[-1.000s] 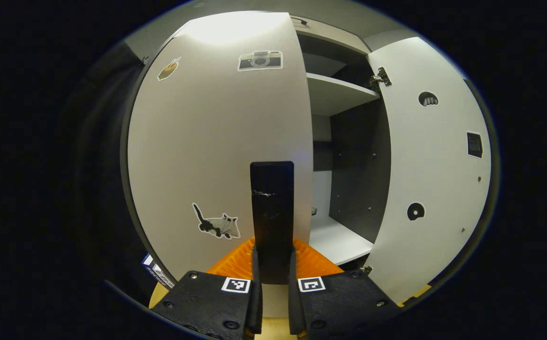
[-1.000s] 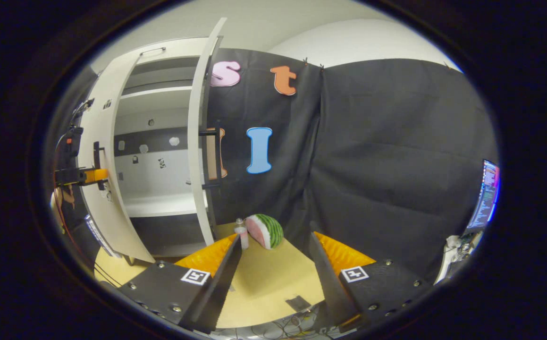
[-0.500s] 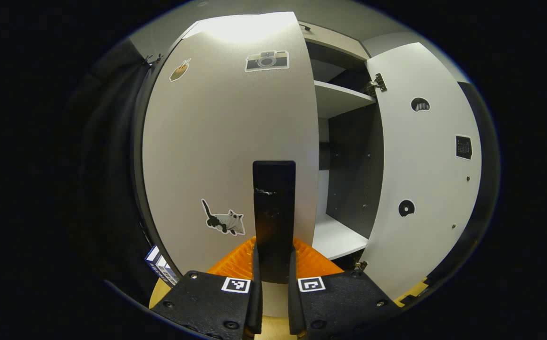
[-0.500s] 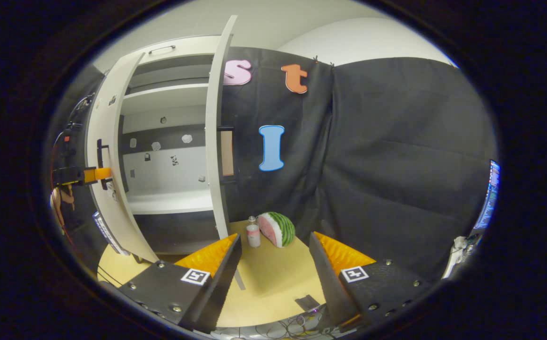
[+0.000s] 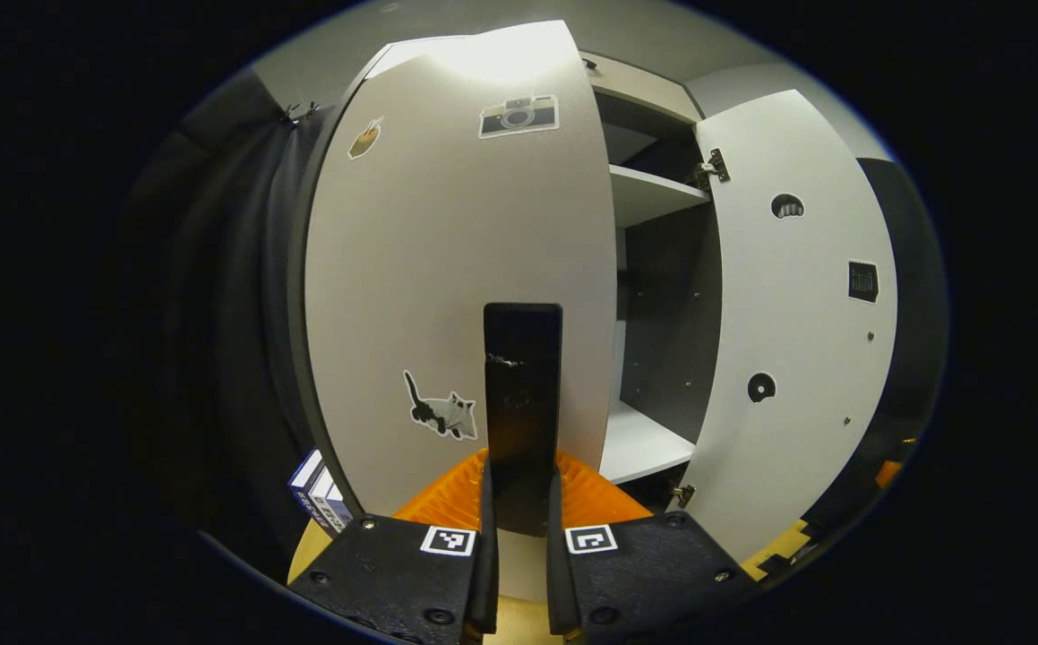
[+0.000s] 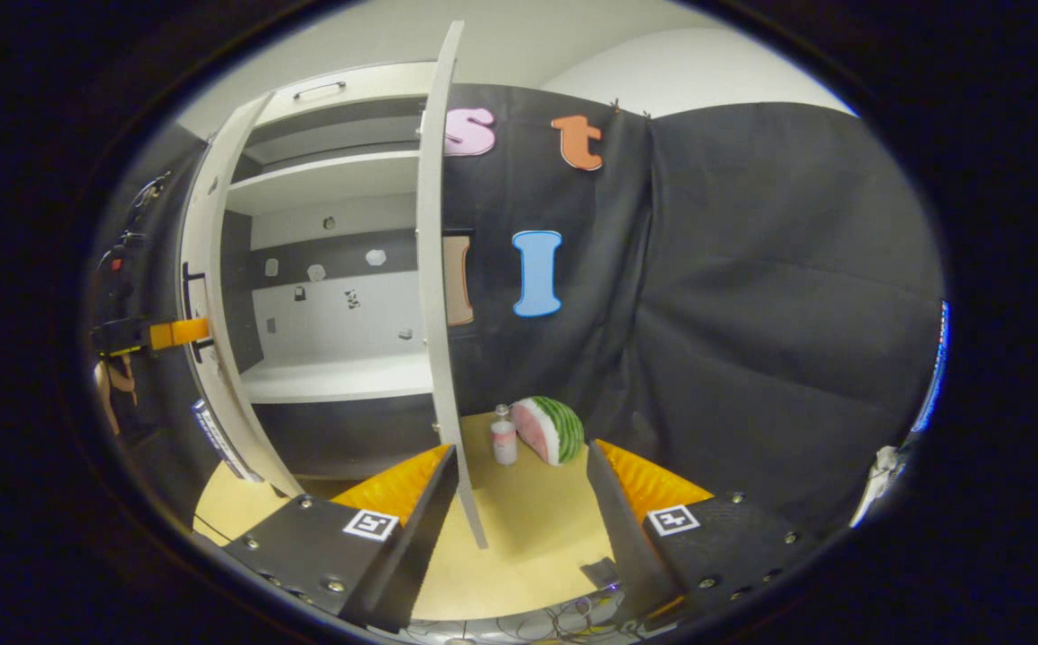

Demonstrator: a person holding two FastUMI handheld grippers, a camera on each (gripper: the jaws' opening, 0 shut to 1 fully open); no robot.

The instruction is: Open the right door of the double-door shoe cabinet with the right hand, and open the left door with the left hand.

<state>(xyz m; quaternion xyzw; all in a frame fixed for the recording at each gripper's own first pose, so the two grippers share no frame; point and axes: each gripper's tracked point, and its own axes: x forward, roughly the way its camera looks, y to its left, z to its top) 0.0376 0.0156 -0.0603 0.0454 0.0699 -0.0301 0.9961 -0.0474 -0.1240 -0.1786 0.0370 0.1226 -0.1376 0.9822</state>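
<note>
The white shoe cabinet's left door carries camera and cat stickers and stands partly swung out. Its black upright handle runs between my left gripper's fingers, which are shut on it. The right door hangs wide open, baring the shelves. From the right gripper view, the right door shows edge-on and the left door has the left gripper on its handle, with a hand behind. My right gripper is open and holds nothing; the right door's bottom corner lies just beyond its left finger.
A watermelon slice and a small bottle stand on the wooden floor board beside the right door. A blue-and-white box lies low behind the left door. Black cloth walls close in on the right.
The left door has swung further out with my left gripper on its handle. In the right gripper view, the right door's edge has drifted rightward and closer to the open fingers.
</note>
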